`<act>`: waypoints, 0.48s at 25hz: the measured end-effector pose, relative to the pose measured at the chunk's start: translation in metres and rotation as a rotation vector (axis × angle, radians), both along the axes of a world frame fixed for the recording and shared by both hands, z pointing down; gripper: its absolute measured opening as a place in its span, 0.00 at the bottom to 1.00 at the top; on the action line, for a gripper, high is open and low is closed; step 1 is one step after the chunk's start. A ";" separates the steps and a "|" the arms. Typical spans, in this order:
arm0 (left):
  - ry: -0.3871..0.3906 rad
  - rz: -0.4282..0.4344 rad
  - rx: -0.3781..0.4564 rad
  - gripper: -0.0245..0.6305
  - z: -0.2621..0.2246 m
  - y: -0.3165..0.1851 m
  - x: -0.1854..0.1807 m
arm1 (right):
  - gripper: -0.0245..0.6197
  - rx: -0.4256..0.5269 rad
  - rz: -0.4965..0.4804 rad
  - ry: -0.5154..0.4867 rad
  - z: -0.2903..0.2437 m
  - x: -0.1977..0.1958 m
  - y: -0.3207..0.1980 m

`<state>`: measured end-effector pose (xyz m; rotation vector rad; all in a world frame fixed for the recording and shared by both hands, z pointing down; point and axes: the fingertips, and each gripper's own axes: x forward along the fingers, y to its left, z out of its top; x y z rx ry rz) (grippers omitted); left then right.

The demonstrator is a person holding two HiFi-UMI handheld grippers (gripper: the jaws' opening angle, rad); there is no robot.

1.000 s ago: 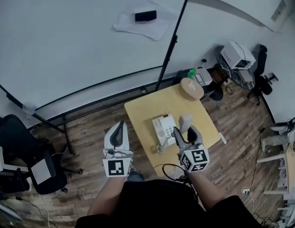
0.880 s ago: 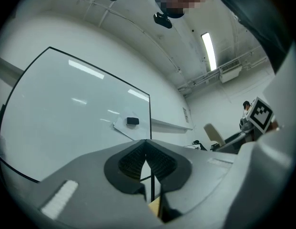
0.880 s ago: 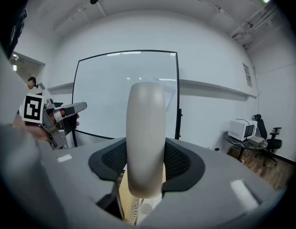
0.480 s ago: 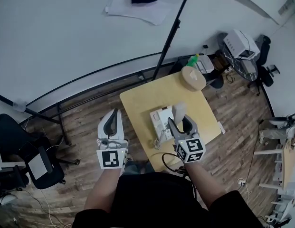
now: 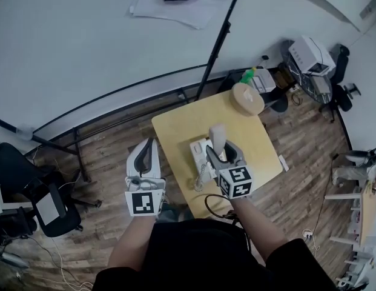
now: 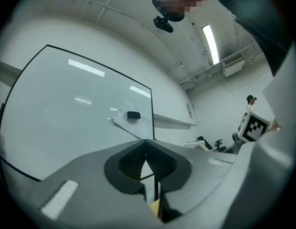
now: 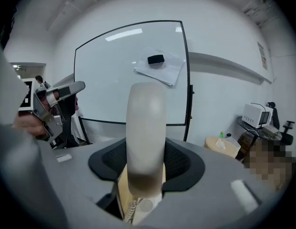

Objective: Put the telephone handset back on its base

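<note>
The right hand-held gripper (image 5: 222,154) is clamped on the telephone handset (image 5: 218,137). In the right gripper view its pads press both sides of the handset (image 7: 146,128) near the lower end, and the rest of the handset sticks out beyond the jaws. The handset is in the air over the yellow surface (image 5: 175,129), not yet seated.

The telephone base (image 5: 200,155) sits on the surface directly under the gripper and a little to its left, partly hidden by it. A coiled cord (image 5: 198,179) hangs down toward the near edge. The handset's long axis runs near to far and is tipped up at the far end. It looks roughly in line with the base's long side, but the cradle itself cannot be seen. The coming move likely calls for lowering the handset, shifting it slightly left and levelling it onto the base.

The left hand-held gripper (image 5: 148,149) is closed and empty. It hovers off the surface's left edge over the wooden floor, well clear of the phone, so the right hand is the nearer one.
</note>
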<state>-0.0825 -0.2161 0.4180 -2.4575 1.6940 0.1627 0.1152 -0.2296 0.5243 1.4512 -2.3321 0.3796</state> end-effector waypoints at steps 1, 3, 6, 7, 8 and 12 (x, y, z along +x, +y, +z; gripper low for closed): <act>-0.002 0.000 -0.004 0.04 0.002 0.000 0.000 | 0.38 -0.011 -0.003 0.005 0.004 0.000 -0.002; -0.002 -0.002 -0.014 0.04 0.006 -0.002 0.000 | 0.38 -0.039 -0.011 0.011 0.013 -0.002 -0.005; 0.016 -0.014 -0.028 0.04 0.013 -0.005 -0.003 | 0.38 -0.096 -0.036 0.021 0.033 -0.006 -0.011; 0.027 -0.020 -0.029 0.04 0.014 -0.006 -0.004 | 0.38 -0.117 -0.042 0.026 0.041 -0.006 -0.012; 0.034 -0.024 -0.030 0.04 0.015 -0.007 -0.005 | 0.38 -0.140 -0.049 0.031 0.048 -0.007 -0.014; 0.022 -0.025 -0.049 0.04 0.022 -0.008 -0.004 | 0.38 -0.223 -0.063 0.053 0.082 -0.009 -0.019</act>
